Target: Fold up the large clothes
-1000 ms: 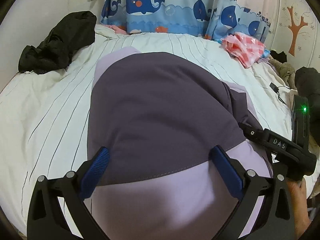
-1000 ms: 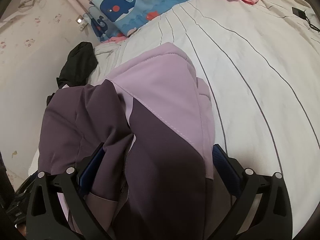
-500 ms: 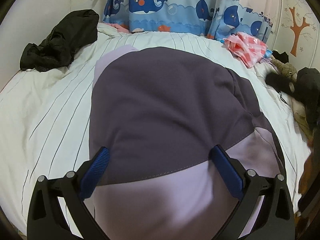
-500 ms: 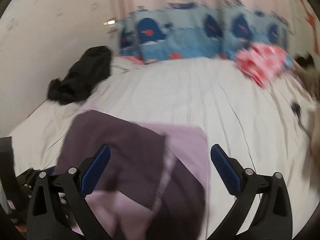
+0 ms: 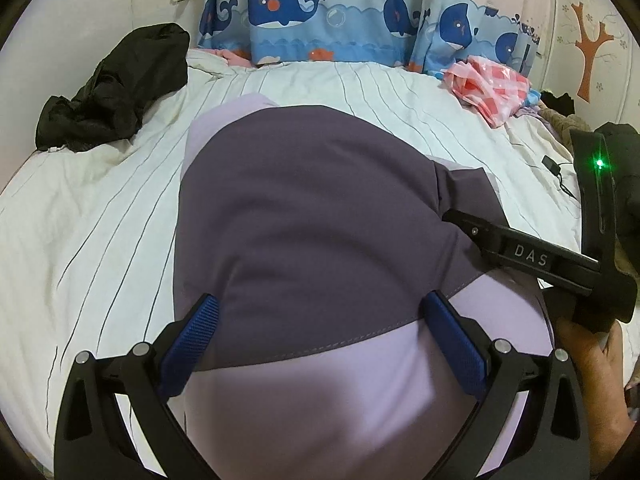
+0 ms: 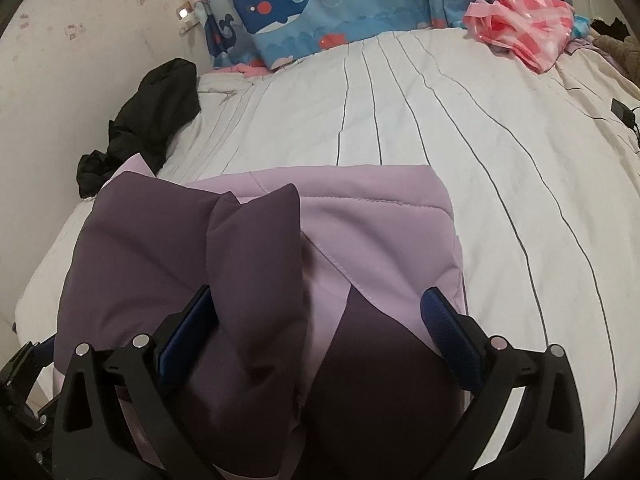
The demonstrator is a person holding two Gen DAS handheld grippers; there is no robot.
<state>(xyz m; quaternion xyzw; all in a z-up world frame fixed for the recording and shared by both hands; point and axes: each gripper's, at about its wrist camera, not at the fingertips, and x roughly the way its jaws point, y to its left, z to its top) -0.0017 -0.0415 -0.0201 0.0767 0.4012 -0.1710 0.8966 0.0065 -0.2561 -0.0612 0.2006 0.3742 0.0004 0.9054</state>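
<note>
While the two-tone purple jacket (image 5: 320, 220) lies bundled on the white striped bedsheet (image 5: 100, 216), both grippers sit low over it with their jaws spread wide. Left gripper (image 5: 320, 312) straddles the seam where dark purple fabric meets the lilac panel, its blue pads (image 5: 196, 332) on either side of the cloth without pinching it. Right gripper (image 6: 316, 308) is equally wide apart; a raised fold of dark purple cloth stands just beside its left pad (image 6: 188, 320), though whether they touch I cannot tell. From the left wrist view, that same right gripper (image 5: 472, 226) reaches in from the right, held by a hand (image 5: 596, 364). A black garment (image 5: 116, 88) lies crumpled near the wall, and a pink checked bag (image 5: 488, 88) rests by the whale-print curtain (image 5: 360, 8).
</note>
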